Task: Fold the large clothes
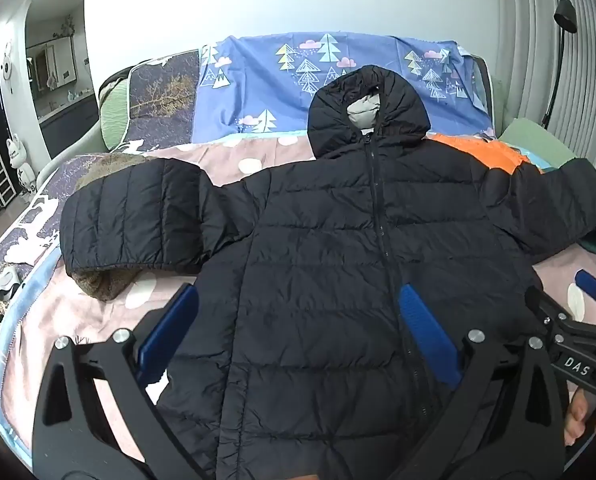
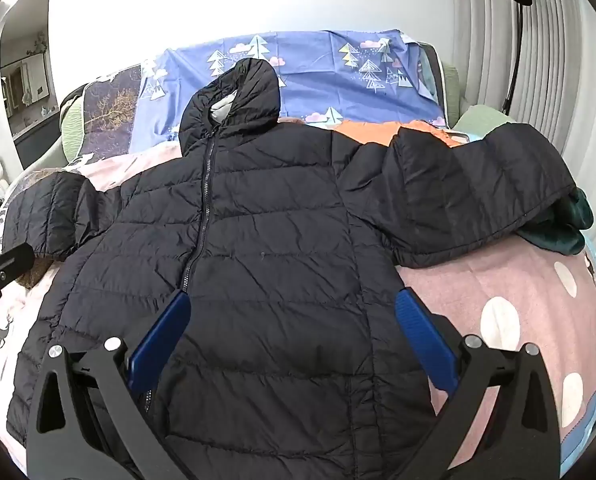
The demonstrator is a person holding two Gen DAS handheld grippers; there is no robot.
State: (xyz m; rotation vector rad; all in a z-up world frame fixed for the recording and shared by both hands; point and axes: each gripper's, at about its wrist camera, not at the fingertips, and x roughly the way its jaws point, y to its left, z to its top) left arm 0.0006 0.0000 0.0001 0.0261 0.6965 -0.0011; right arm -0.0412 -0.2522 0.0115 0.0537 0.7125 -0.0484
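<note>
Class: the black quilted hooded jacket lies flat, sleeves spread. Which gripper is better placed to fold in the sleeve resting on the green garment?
Probably the right gripper. It is open over the black quilted hooded jacket on that sleeve's side; the left gripper, also open, faces the opposite half.

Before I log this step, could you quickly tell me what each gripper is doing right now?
Left gripper: open, holding nothing, above the black puffer jacket.
Right gripper: open, holding nothing, above the same jacket.
</note>
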